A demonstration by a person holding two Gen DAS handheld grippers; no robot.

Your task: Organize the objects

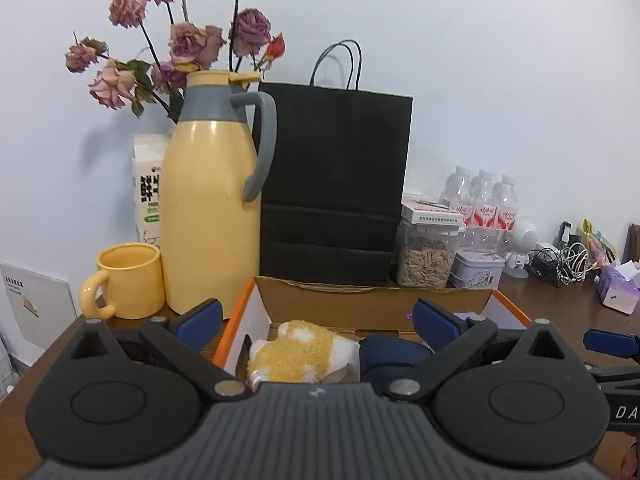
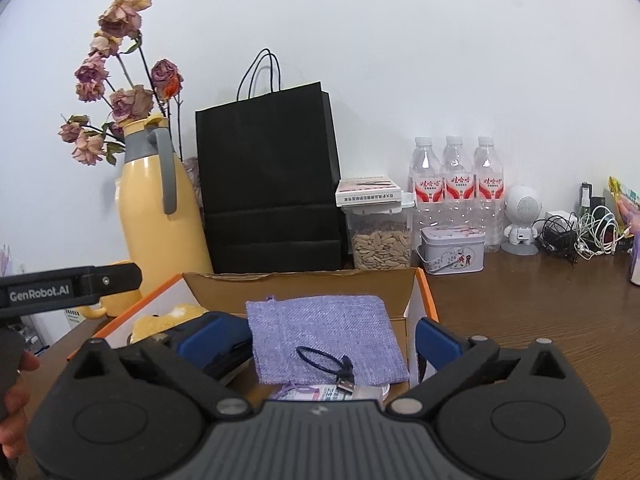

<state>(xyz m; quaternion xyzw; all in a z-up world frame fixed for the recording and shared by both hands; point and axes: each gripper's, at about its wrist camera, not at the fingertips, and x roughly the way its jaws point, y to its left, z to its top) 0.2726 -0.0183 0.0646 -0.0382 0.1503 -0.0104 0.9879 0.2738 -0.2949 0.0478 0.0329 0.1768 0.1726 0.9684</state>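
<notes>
Left gripper [image 1: 318, 322] and right gripper [image 2: 336, 338] are spread wide, empty, above the cardboard box [image 2: 420, 304]; lilac pouch [image 2: 326, 336] is seen inside.

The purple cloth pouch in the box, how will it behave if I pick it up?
The purple cloth pouch looks woven and flat, so probably floppy and light. The cable lying on it would likely slide off. It rests tilted over other things, so it may sag.

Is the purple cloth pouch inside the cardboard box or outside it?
Inside. The purple cloth pouch lies between the walls of the cardboard box, with a dark cable on top of it.
</notes>
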